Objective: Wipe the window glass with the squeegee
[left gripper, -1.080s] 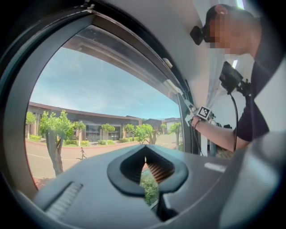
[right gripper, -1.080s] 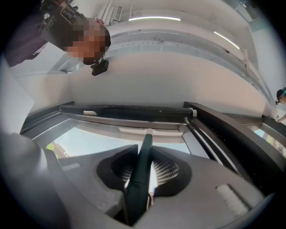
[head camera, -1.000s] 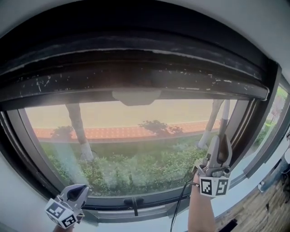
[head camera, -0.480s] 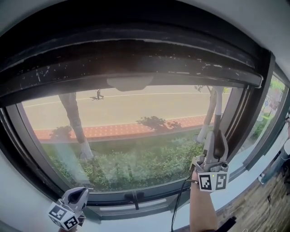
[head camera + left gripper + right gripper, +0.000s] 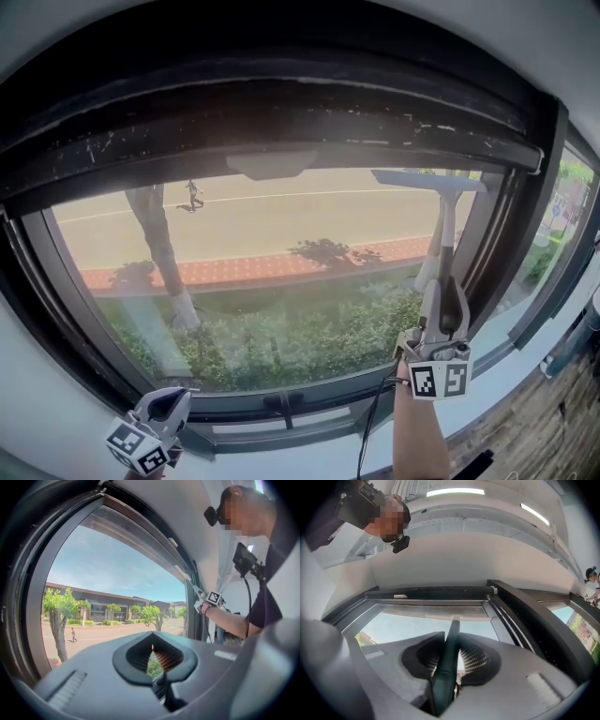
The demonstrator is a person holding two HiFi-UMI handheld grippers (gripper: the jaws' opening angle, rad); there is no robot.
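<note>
The squeegee's pale blade (image 5: 428,180) lies flat against the window glass (image 5: 281,281) at the upper right, just under the dark top frame. Its white shaft runs down to my right gripper (image 5: 444,292), which is shut on the dark green handle (image 5: 446,663). In the right gripper view the handle points up between the pads toward the top of the pane (image 5: 422,620). My left gripper (image 5: 173,398) hangs low at the bottom left by the lower frame, shut with nothing in it (image 5: 152,641). The left gripper view shows the right gripper (image 5: 213,598) far along the glass.
A heavy dark frame (image 5: 281,122) bounds the glass on top. A small latch (image 5: 284,405) sits on the lower rail. A white sill (image 5: 497,366) runs below at the right, and another pane (image 5: 562,216) adjoins. A black cable (image 5: 370,422) hangs from the right arm.
The squeegee blade has come down from behind the top frame into view on the glass. The right gripper has shifted slightly; the left gripper stays low at the bottom left.
</note>
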